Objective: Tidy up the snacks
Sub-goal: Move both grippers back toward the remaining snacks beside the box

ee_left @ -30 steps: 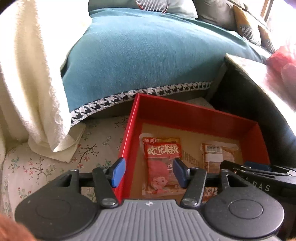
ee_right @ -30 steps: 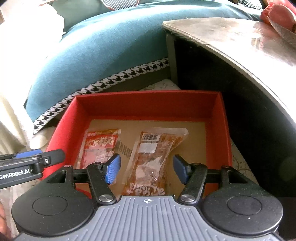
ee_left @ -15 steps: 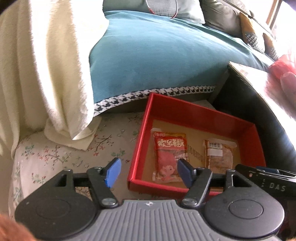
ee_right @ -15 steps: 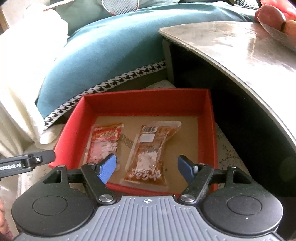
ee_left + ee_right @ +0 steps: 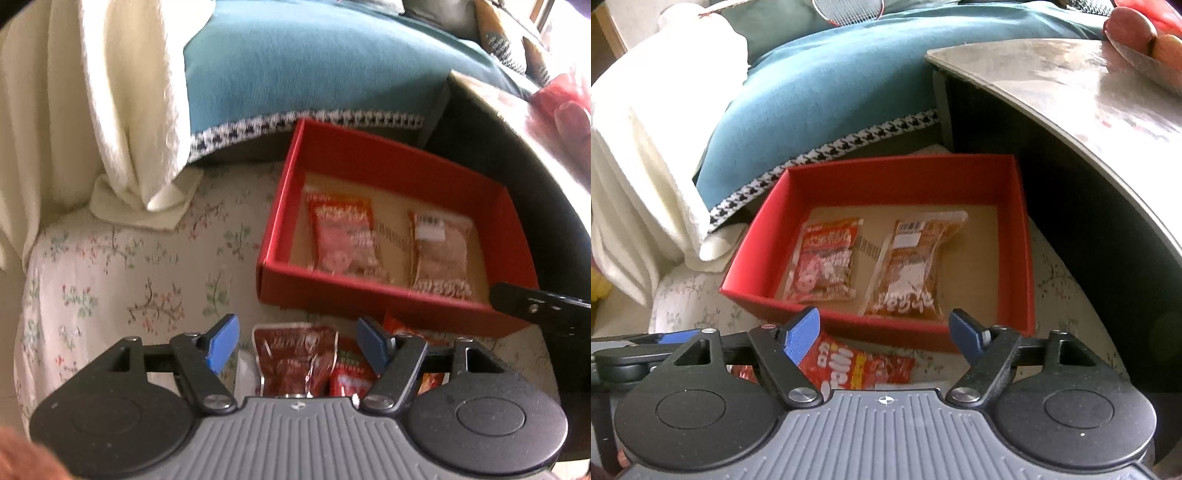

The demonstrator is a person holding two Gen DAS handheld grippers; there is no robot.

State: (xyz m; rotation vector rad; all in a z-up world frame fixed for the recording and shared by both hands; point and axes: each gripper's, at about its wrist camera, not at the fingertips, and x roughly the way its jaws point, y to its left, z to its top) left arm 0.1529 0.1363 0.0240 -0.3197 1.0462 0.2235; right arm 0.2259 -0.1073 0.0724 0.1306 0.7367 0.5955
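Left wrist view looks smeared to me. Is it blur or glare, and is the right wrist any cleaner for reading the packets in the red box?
Left wrist: motion blur, print on the red packet in the red box unreadable. Right wrist: sharper, though that packet's print is smeared; glare whitens the tabletop; fisheye bends its edge.

Teal cushion (image 5: 314, 62) beside cream towel (image 5: 122, 96); floral cloth (image 5: 122, 273); grey tabletop (image 5: 1082, 85)

Both grippers drew back from the red box (image 5: 879, 325), their jaws opening with nothing between them. Loose packets (image 5: 295, 354) on the floral cloth, just before the box, came into view beneath them.
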